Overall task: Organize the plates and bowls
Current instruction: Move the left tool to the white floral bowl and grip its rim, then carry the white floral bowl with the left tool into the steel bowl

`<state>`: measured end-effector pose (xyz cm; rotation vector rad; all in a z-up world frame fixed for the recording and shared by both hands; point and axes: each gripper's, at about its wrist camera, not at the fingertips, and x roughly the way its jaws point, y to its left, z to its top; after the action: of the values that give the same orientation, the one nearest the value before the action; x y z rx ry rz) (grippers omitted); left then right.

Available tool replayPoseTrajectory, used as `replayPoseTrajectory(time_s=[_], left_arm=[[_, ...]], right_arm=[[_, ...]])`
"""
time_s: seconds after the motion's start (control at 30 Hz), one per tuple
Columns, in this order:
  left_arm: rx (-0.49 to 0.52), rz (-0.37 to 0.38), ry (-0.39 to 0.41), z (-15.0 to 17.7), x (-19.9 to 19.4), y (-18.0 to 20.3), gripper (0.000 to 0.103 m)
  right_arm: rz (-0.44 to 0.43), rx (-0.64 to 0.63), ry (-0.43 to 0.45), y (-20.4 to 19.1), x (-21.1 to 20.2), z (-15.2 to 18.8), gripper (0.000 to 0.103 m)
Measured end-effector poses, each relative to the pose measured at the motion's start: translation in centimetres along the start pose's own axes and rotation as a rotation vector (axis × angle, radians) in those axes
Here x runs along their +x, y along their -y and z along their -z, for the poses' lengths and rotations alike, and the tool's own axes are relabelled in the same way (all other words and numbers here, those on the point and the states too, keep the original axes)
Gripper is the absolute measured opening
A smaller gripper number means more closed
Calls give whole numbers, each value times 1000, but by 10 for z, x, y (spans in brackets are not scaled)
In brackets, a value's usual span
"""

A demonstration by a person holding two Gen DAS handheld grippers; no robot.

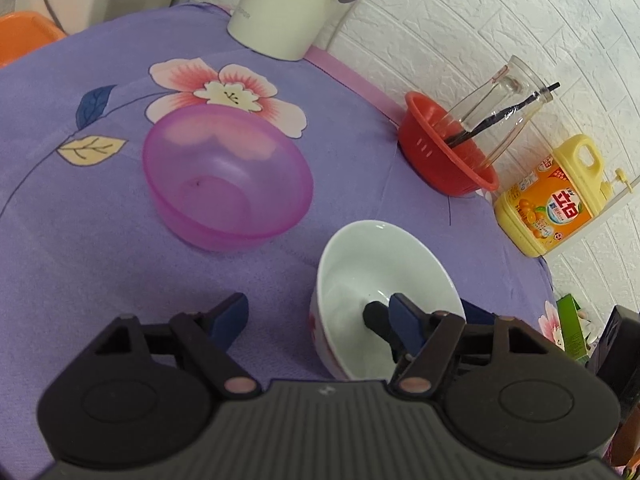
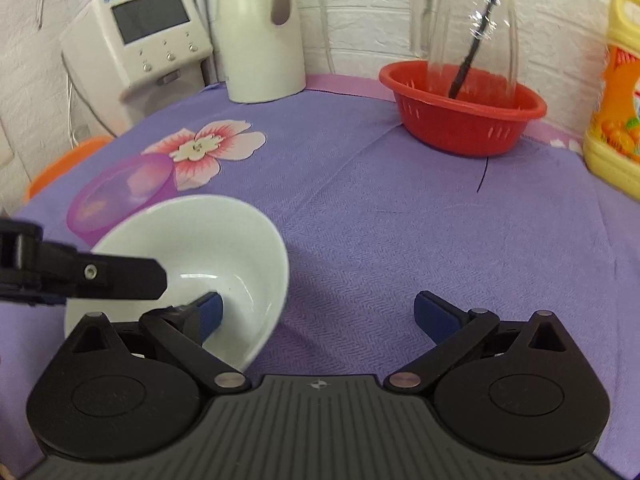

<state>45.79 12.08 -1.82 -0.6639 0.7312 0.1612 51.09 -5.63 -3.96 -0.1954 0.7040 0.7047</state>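
A white bowl (image 1: 376, 264) with a flower print outside stands on the purple cloth, also in the right wrist view (image 2: 212, 240). A translucent pink bowl (image 1: 224, 176) stands to its far left; it also shows in the right wrist view (image 2: 120, 192). My left gripper (image 1: 320, 316) is open, with its right finger inside the white bowl and its left finger outside, so the near rim lies between the jaws. My right gripper (image 2: 320, 312) is open, with its left finger inside the same bowl from the other side. The left gripper's finger (image 2: 120, 276) reaches over the bowl's rim.
A red colander (image 2: 464, 108) holding a glass jar (image 2: 472, 28) with a black stick stands at the back right. A yellow detergent jug (image 2: 612, 112) is beside it. A white kettle (image 2: 260, 36) and a white appliance (image 2: 140, 44) stand at the back.
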Motion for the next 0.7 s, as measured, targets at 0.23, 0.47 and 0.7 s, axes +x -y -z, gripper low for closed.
replayPoseTrajectory(time_s=[0.23, 0.47, 0.7], left_arm=[[24, -26, 16, 3, 1, 6, 72], [62, -33, 31, 1, 3, 14, 68], [131, 12, 20, 4, 5, 24, 45]], right_arm=[[13, 12, 46, 2, 1, 4, 103], [-42, -8, -10, -9, -3, -1, 103], [-121, -41, -15, -19, -8, -3, 80]])
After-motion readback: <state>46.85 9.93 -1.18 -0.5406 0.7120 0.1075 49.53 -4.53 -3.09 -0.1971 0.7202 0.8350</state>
